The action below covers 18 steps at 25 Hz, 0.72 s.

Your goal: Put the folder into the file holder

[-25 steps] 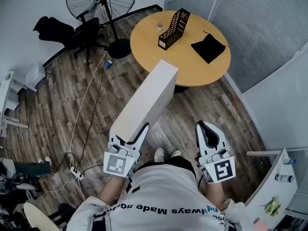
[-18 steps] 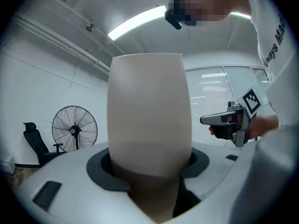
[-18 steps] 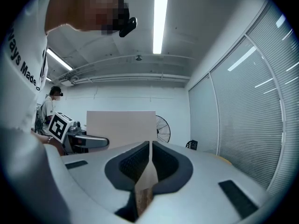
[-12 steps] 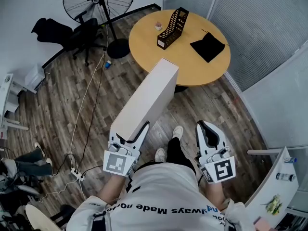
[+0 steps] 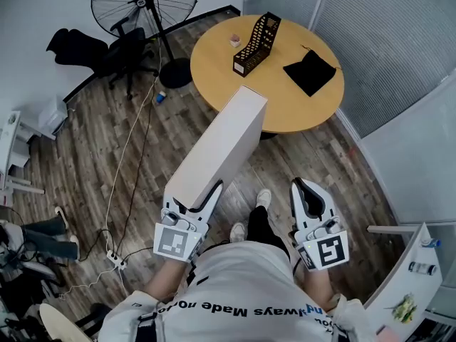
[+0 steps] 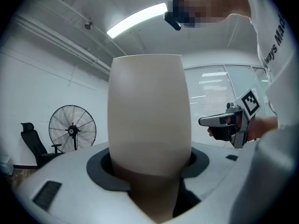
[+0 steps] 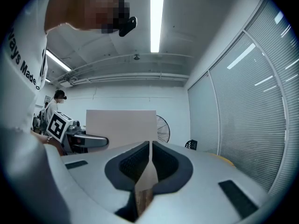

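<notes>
My left claw (image 5: 194, 198) is clamped on the near end of the folder (image 5: 221, 148), a thick beige one. In the left gripper view the two jaws stand wide apart and press on both sides of the folder (image 6: 149, 111), which fills the space between them. The folder rises from this claw and points away from me, toward the round wooden table (image 5: 228, 77). Its far end is above the near edge of the table, as seen from my head.

My right claw (image 5: 308, 194) is to the right of the folder and well apart from it. Its jaws are together with nothing between them, and the right gripper view shows only a thin slit.

The black file holder (image 5: 257, 43) stands on the far part of the table, far from the folder. To its right lies a black pouch (image 5: 308, 70). A fan (image 5: 139, 6) stands on the floor at the far left.
</notes>
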Tool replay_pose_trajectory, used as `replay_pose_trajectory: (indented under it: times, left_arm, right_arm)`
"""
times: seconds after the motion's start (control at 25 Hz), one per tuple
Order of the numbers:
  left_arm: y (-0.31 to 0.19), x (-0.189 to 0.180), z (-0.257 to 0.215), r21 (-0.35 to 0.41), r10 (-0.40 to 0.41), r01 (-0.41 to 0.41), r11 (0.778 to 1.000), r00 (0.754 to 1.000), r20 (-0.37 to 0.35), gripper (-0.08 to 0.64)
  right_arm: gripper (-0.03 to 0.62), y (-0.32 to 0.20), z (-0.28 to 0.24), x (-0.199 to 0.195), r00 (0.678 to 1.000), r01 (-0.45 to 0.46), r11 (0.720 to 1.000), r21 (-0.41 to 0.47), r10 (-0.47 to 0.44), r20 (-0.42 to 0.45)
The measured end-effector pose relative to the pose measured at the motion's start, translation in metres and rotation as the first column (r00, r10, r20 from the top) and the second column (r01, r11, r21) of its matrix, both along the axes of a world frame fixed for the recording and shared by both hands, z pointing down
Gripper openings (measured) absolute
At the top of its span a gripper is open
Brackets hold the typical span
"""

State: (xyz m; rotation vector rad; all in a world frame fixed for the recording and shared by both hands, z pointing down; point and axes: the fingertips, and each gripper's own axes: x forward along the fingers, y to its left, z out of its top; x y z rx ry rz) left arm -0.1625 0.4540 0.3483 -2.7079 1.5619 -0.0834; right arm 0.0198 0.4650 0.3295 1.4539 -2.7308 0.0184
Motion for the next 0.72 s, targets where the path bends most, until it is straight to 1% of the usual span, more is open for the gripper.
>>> replay_pose_trajectory:
  times: [0.24,0.44,0.72]
  left_arm:
    - [-0.025,0.011,0.000,-0.001,0.009,-0.009,1.000,1.000,-0.005,0.282]
    - [-0.049,0.014,0.000,-0.001,-0.006,0.006,1.000,1.000,-0.004,0.282]
    - [-0.078,0.033,-0.001,-0.011,0.006,-0.006,1.000,1.000,-0.005,0.284]
  right_arm:
    - [0.043,-0.027,0.002,0.009,1.000,-0.001,1.000,-0.004,0.001,0.004]
    - [0.043,-0.048,0.003,0.017,1.000,0.005,1.000,-0.002,-0.005,0.004]
    - [0.043,-0.082,0.002,0.031,1.000,0.013,1.000,-0.004,-0.013,0.007]
